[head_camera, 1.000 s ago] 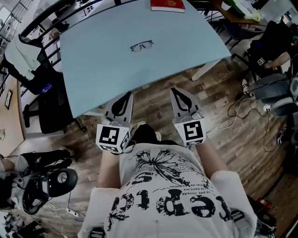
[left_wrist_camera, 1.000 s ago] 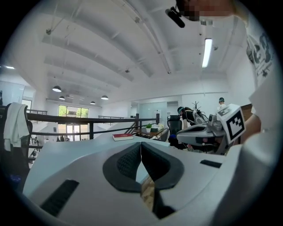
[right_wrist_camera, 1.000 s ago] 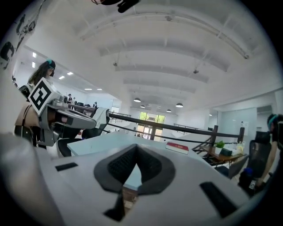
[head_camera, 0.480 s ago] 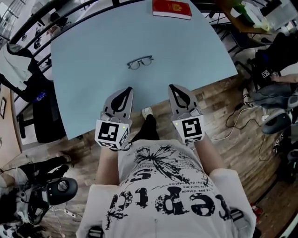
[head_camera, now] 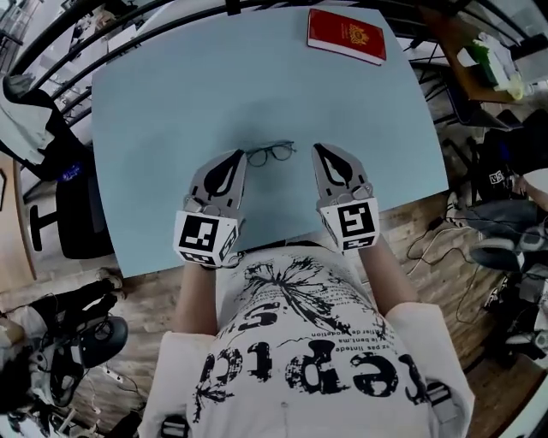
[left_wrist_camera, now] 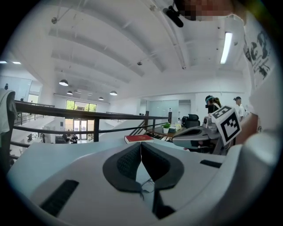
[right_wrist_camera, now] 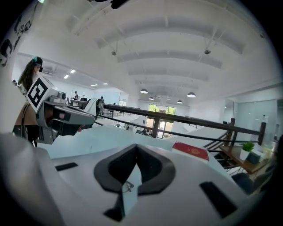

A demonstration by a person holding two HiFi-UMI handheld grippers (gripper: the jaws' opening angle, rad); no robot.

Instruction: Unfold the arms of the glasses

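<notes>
Thin dark-framed glasses (head_camera: pixel 271 154) lie on the light blue table (head_camera: pixel 171 103), lenses toward me. My left gripper (head_camera: pixel 237 156) is just left of them and my right gripper (head_camera: pixel 320 150) just right, both over the table and apart from the frame. Both are shut with nothing between the jaws. In the left gripper view the left gripper (left_wrist_camera: pixel 140 143) has its pads meeting at the tip, and a bit of the glasses (left_wrist_camera: pixel 148 185) shows through the gap below. The right gripper view shows the right gripper (right_wrist_camera: pixel 135 146) shut too, with part of the glasses (right_wrist_camera: pixel 128 186) low in its gap.
A red book (head_camera: pixel 346 36) lies at the table's far right corner. A black railing (head_camera: pixel 128 17) runs behind the table. An office chair (head_camera: pixel 68 214) stands to the left. Bags and cables (head_camera: pixel 505 248) clutter the wooden floor at right.
Both grippers have moved forward from above the floor to over the table, ending on either side of the glasses. The jaws stayed shut.
</notes>
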